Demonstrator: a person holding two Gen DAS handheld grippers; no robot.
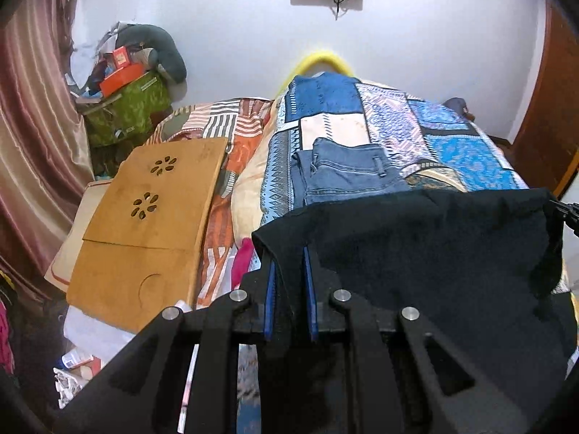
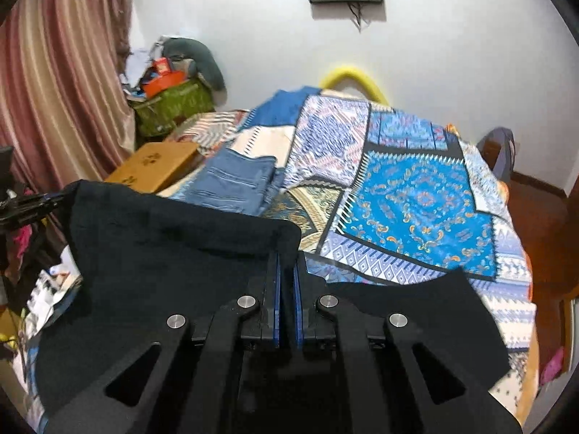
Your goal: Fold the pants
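Black pants [image 1: 434,253] hang stretched between my two grippers above the bed. My left gripper [image 1: 289,253] is shut on the pants' left top corner. My right gripper [image 2: 287,256] is shut on their right top corner; the pants [image 2: 163,253] spread to its left. The right gripper shows at the right edge of the left wrist view [image 1: 568,213], and the left gripper at the left edge of the right wrist view [image 2: 32,206]. The cloth hides the bed below it.
Folded blue jeans [image 1: 343,173] lie on the patterned blue bedcover [image 2: 416,199]. A wooden lap table [image 1: 152,224] rests at the bed's left side. A green bag with clutter [image 1: 126,108] and a curtain [image 1: 32,126] stand left. A wall [image 1: 398,36] is behind.
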